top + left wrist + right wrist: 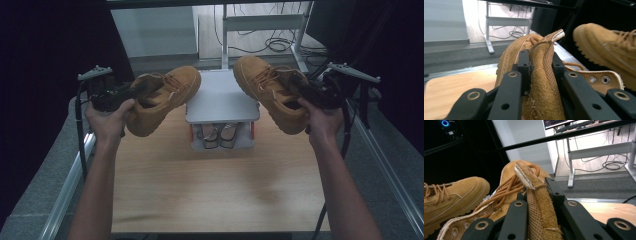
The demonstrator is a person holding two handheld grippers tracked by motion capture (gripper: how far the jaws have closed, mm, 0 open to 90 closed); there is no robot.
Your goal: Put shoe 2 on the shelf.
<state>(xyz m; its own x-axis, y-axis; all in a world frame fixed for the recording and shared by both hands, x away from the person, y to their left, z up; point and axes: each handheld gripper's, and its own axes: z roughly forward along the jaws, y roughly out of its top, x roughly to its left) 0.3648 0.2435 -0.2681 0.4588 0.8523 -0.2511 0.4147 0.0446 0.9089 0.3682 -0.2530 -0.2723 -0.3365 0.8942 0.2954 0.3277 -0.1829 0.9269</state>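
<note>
Tan suede boots are hanging above the worktop point(220, 190): left gripper point(131, 91) is clamping the left boot point(162, 97), right gripper point(300, 86) is clamping the right boot point(267, 87).

Dim, soft overhead light, black surrounds, bright glare from the far floor point(250, 30), slight blur throughout.

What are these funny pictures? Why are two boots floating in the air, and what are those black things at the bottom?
A person sits at a wooden table holding a grabbing tool in each hand. The big picture looks down from above. The other two come from little cameras riding on the tools, so the black bars are each claw's own jaws. The left claw pinches the tongue of the left boot; the right claw pinches the tongue of the right boot. Both boots hang above the table. Between them stands a small grey rack with something underneath that is hard to make out.
</note>
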